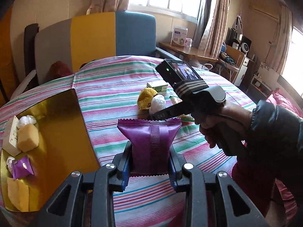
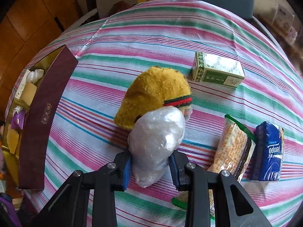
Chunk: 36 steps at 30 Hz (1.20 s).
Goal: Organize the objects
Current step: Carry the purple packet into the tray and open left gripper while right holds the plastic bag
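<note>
Packets already sit in our box; left tongs grip a purple pack, right tongs clamp a plastic bundle; several items remain.

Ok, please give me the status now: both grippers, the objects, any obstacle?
Left gripper shut on purple snack packet. Right gripper shut on crumpled plastic bag. Gold-lined box part filled. Mustard knit hat touches bag.
</note>
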Motion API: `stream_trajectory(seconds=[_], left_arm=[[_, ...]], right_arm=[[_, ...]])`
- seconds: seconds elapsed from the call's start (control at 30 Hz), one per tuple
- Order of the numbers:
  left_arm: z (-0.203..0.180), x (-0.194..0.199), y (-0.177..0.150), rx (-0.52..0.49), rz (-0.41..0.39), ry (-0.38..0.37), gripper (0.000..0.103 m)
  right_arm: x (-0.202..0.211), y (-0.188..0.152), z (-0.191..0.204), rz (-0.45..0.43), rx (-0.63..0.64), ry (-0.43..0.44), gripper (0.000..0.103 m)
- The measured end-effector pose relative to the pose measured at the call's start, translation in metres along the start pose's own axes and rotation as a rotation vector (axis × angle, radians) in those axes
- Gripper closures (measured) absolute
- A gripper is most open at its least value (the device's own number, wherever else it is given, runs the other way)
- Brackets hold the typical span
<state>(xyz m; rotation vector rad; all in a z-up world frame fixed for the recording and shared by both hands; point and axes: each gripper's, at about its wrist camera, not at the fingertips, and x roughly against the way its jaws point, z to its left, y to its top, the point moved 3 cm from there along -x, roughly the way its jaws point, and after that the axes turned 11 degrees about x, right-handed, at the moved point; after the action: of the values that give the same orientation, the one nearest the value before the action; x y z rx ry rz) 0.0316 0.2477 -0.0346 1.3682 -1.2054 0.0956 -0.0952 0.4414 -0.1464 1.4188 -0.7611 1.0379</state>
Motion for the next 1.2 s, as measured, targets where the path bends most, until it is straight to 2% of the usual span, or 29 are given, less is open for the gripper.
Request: stream_trajectory(seconds=[0.17,0.33,0.5,0.6,0.73,0.93,1.2], left_arm=[[0.007,0.009,0.001,0.025,0.001,-0.015,0.071],[0.031,0.024,0.004,0.105,0.005,-0.037,0.071],[0.08,0.037,0.017,0.267,-0.008,-0.022,0.071],[0.112,0.034,0.026,0.345,-0.008,0.014,0.071],[0.153,0.013,0.041,0.446,0.026,0.054,0.071],[0.199,-0.036,0.071,0.516,0.079,0.129,0.071],[0.243,-0.095,0.094,0.537,0.142,0.265,0.07]], right_arm=[[-0.001,-0.001,0.003,-0.005,0.02,-0.013,0.068],[-0.001,-0.001,0.005,-0.008,0.037,-0.028,0.069],[0.0,-0.001,0.007,-0.012,0.05,-0.04,0.068],[0.001,-0.001,0.007,-0.012,0.055,-0.046,0.068],[0.003,-0.001,0.009,-0.009,0.074,-0.062,0.068],[0.004,-0.001,0.011,-0.005,0.093,-0.08,0.068],[0.006,-0.001,0.012,-0.001,0.11,-0.088,0.068]])
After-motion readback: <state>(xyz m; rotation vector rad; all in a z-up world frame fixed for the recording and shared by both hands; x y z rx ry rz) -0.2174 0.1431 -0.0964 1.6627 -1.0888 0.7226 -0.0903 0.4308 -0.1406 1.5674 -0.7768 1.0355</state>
